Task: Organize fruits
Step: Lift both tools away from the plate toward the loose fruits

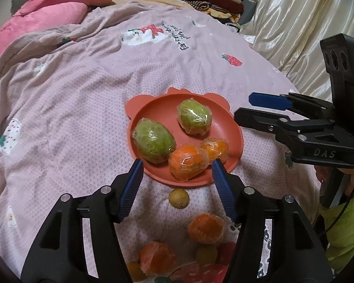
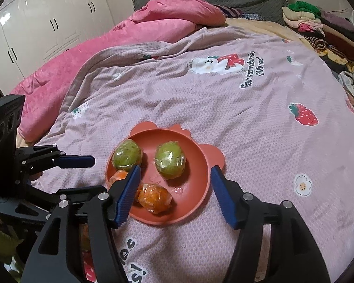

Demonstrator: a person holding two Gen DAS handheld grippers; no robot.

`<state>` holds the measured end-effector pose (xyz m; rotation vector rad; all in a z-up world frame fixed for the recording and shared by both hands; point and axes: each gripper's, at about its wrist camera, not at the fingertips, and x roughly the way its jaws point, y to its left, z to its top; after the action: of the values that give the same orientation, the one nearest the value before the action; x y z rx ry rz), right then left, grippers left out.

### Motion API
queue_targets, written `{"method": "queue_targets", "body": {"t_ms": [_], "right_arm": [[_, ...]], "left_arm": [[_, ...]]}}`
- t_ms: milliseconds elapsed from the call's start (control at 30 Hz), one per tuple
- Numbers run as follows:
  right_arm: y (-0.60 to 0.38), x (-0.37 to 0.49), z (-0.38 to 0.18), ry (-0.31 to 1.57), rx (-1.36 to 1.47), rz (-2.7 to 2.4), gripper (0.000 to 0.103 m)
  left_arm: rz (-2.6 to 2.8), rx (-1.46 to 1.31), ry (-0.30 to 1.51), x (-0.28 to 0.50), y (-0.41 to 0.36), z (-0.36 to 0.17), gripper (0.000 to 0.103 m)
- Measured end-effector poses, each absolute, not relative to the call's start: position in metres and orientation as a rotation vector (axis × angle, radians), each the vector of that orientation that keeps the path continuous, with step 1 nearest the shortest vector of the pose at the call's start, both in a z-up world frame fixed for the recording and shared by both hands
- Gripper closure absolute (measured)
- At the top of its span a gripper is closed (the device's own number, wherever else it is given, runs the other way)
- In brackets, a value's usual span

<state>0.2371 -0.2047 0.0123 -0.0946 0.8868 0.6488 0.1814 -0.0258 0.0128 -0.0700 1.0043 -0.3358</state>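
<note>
Now, plate (image 1: 236,139): red-orange, with little ears on its rim, sitting on the lilac blanket (image 1: 82,94) with strawberry pictures.
On the plate: two green fruits (image 1: 153,141) (image 1: 194,117) at the far side and two orange fruits (image 1: 187,162) (image 1: 215,148) at the near side (all four wrapped in clear film, the two orange ones touching).
Just off the plate: a small yellow-green fruit (image 1: 179,198) on the blanket, near the plate's front rim.
Further from the plate: two more wrapped orange fruits (image 1: 205,228) (image 1: 157,257) and another small green fruit (image 1: 206,254), all on the blanket.
Left gripper (image 1: 177,179): over the plate's near edge, blue fingers apart, nothing between them but air.
Right gripper (image 2: 174,184): at the plate's other side, fingers apart too, holding nothing.
Pink quilt (image 2: 106,47): bunched up far behind the plate.
Pile of folded clothes (image 2: 318,28): far from the plate, at the top corner of the bed.
White cupboards (image 2: 47,23): on the wall past the pink quilt.
</note>
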Motion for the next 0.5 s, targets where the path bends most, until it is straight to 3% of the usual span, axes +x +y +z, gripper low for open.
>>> {"method": "queue_targets", "body": {"t_ms": [500], "right_arm": [[-0.208,0.211,0.03,0.836,-0.088,0.655,0.028]], "left_arm": [[-0.264,-0.077,0.947,0.166,-0.006,0.035,0.032]]}}
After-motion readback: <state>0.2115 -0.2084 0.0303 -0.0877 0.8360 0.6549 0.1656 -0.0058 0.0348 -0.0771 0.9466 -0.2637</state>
